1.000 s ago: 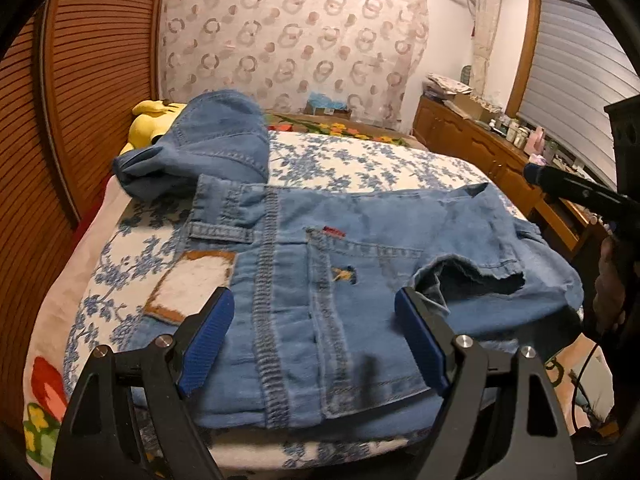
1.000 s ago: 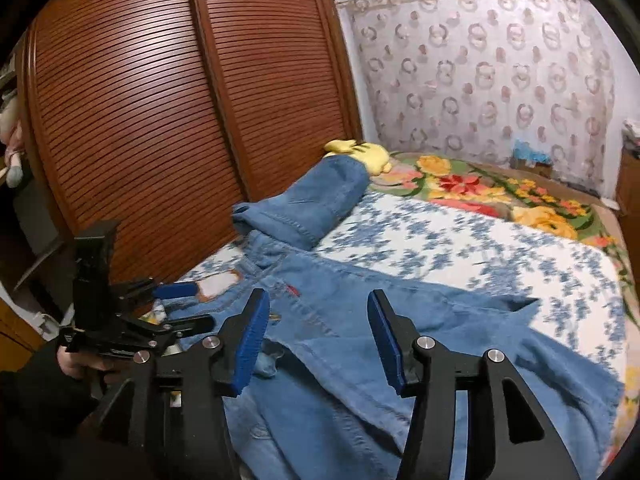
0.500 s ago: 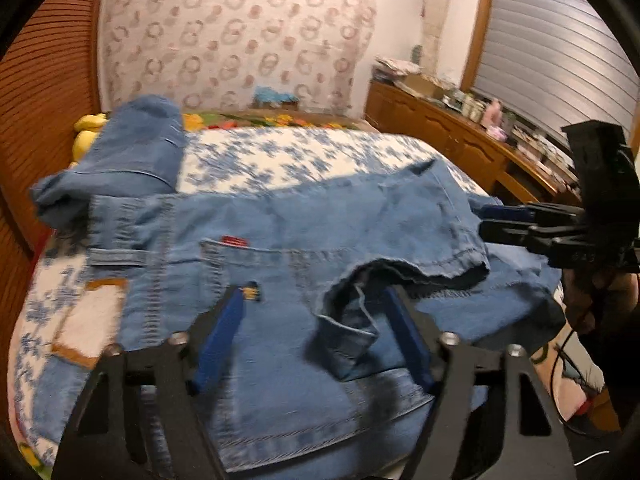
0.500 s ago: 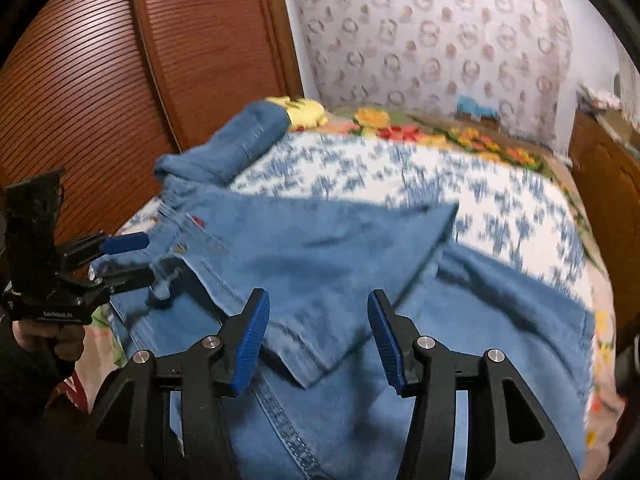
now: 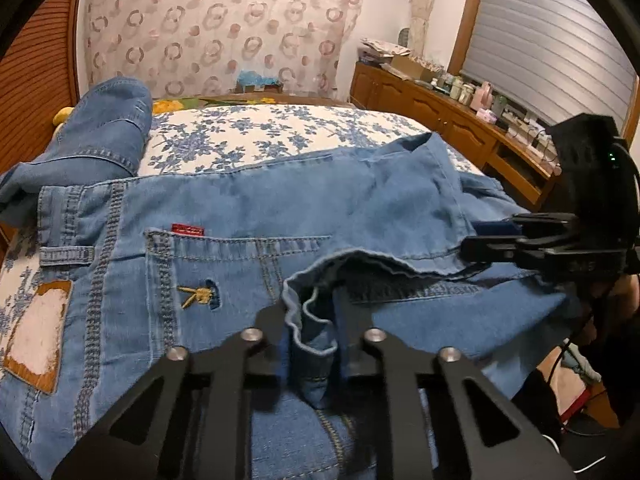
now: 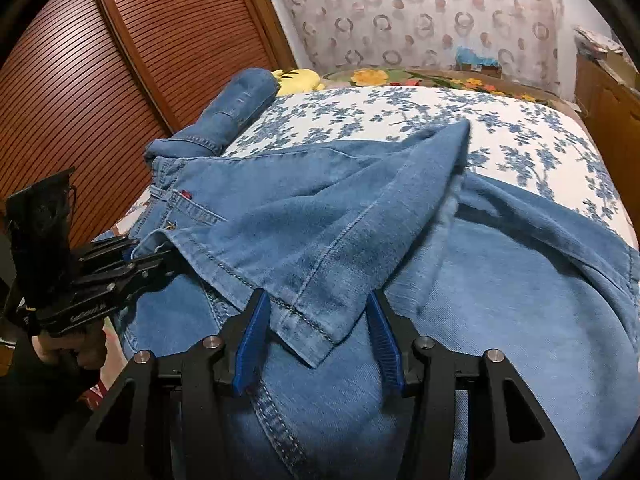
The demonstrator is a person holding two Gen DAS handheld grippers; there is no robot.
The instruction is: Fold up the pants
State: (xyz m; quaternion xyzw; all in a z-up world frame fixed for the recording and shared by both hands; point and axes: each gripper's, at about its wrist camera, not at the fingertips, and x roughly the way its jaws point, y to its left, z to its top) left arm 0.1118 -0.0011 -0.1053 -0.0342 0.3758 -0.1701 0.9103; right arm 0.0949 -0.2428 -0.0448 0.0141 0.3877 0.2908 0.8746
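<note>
- The pants point(image 5: 248, 216), blue denim, lie spread across the bed point(image 5: 256, 132), waistband toward the wooden sliding doors point(image 6: 132, 52), one leg doubled back over the seat.
- Left gripper point(image 5: 316, 320): jaws closing, nearly together, pinching a bunched fold at the corner of the folded leg's hem.
- Right gripper point(image 6: 316, 328): jaws closing, still apart; the hem's other corner lies between the blue pads point(image 6: 252, 340), and contact cannot be told.
- A second piece of denim point(image 5: 100, 132) lies rolled beside the waistband, a yellow toy point(image 6: 298, 80) just behind it.
- Along the sideboard point(image 5: 452, 116) stand jars and boxes; their contents are too small to tell.
</note>
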